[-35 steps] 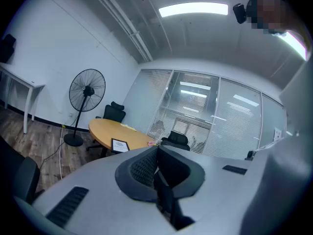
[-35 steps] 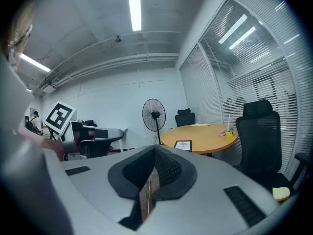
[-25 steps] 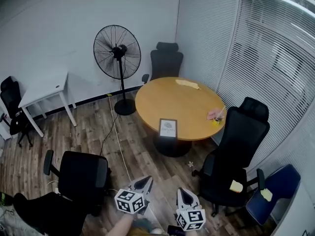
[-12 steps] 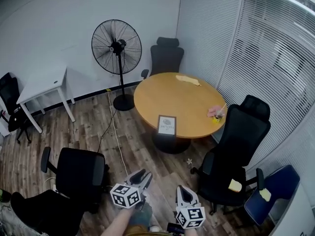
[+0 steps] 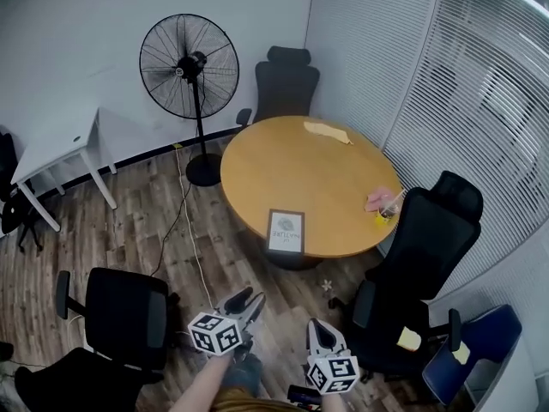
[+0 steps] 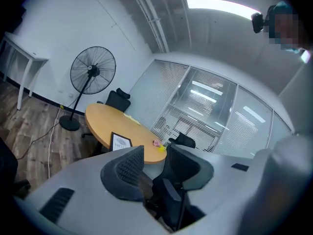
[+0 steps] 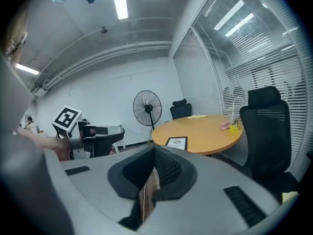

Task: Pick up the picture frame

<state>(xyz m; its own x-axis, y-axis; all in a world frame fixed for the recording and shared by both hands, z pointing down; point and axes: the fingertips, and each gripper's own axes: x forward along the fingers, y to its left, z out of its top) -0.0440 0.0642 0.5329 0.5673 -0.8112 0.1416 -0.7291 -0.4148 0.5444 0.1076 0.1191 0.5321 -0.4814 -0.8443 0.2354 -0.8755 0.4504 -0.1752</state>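
The picture frame (image 5: 286, 231), dark-edged with a white print, lies flat near the front edge of the round wooden table (image 5: 326, 166); it also shows in the left gripper view (image 6: 121, 141) and the right gripper view (image 7: 176, 142). Both grippers hover low over the floor, well short of the table. My left gripper (image 5: 246, 299) (image 6: 155, 155) is open; its jaws have just been opening and nothing is between them. My right gripper (image 5: 316, 327) (image 7: 154, 153) is shut on nothing, its pads meeting.
Black office chairs stand at the front left (image 5: 124, 320), to the right of the table (image 5: 425, 247) and behind it (image 5: 283, 84). A pedestal fan (image 5: 182, 67) and a white desk (image 5: 60, 148) stand at the left. A cable (image 5: 184, 230) crosses the wooden floor. A pink item and yellow cup (image 5: 380, 204) sit on the table.
Both grippers and the view have moved toward the table, so the frame sits closer. The left gripper's jaws have gone from shut to open. The right gripper stays shut.
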